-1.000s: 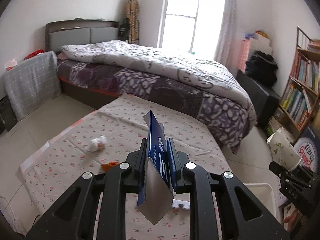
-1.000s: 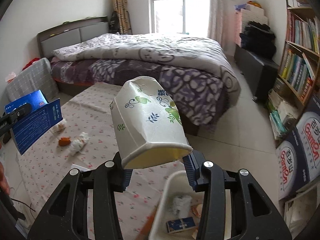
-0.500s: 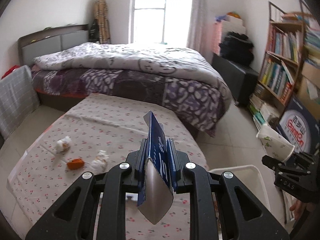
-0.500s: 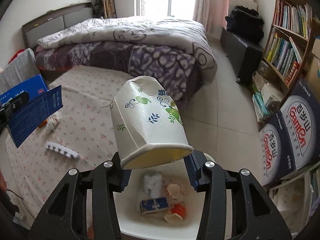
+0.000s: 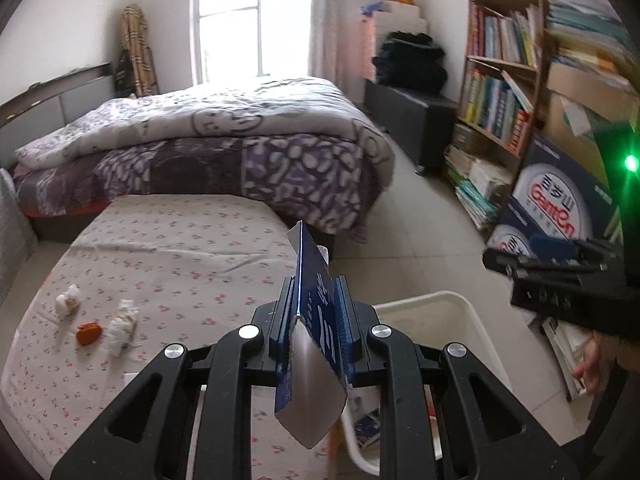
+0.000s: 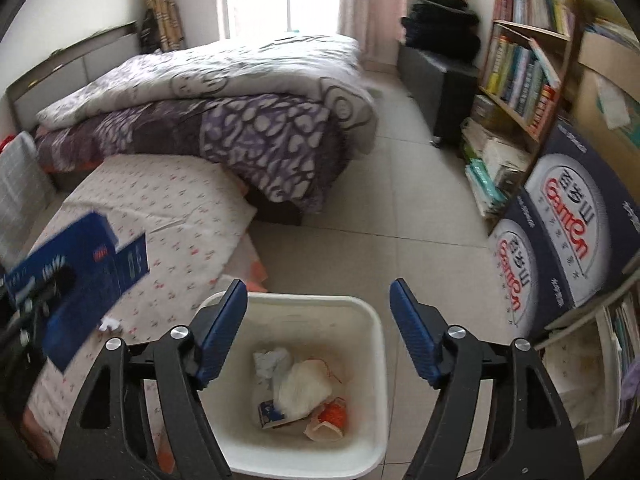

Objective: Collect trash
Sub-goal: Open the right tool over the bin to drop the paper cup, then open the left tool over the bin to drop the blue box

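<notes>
Left hand-held gripper around one blue carton; two tissue wads.

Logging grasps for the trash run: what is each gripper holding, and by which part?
Left gripper: flattened blue carton, pinched across its flat faces near mid-length. Right gripper: nothing, jaws open above the white bin.

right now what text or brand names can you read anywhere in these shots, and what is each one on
"Ganten", red, with unreadable Chinese characters: on the navy cartons by the bookshelf, seen sideways in the right wrist view.
White print on the blue box in the left gripper: too blurred to read.
Book spines: too small.
Blue packet in the white bin: unreadable.
</notes>
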The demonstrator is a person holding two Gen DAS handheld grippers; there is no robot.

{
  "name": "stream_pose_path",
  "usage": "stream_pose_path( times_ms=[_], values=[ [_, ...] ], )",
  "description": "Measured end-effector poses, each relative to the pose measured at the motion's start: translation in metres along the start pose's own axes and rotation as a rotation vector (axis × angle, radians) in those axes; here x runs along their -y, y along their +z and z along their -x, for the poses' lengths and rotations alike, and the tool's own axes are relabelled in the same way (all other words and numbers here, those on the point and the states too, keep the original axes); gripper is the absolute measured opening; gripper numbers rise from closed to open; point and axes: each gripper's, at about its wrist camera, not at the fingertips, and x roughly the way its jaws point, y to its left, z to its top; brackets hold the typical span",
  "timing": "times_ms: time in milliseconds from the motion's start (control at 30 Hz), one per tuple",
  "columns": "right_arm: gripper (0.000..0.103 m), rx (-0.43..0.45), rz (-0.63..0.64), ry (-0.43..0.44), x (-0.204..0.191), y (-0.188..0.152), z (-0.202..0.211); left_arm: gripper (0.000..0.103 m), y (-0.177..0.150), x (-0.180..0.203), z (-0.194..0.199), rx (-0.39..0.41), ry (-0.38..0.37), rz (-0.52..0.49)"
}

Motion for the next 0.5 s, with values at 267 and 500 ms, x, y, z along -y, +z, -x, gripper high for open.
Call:
stream_pose_path(
  times_ms=[267, 500],
  values=[
    [0.078, 0.050, -0.088, -0.108, 0.032, 0.006, 0.004, 0.020, -0.009, 0.034, -0.012, -0.041, -0.061, -0.048],
    [0.082, 0.048, -0.161, -0.124, 0.050, 0.009, 0.003, 0.029, -0.018, 0.055, -0.022, -0.085, -0.128, -0.069]
  ],
)
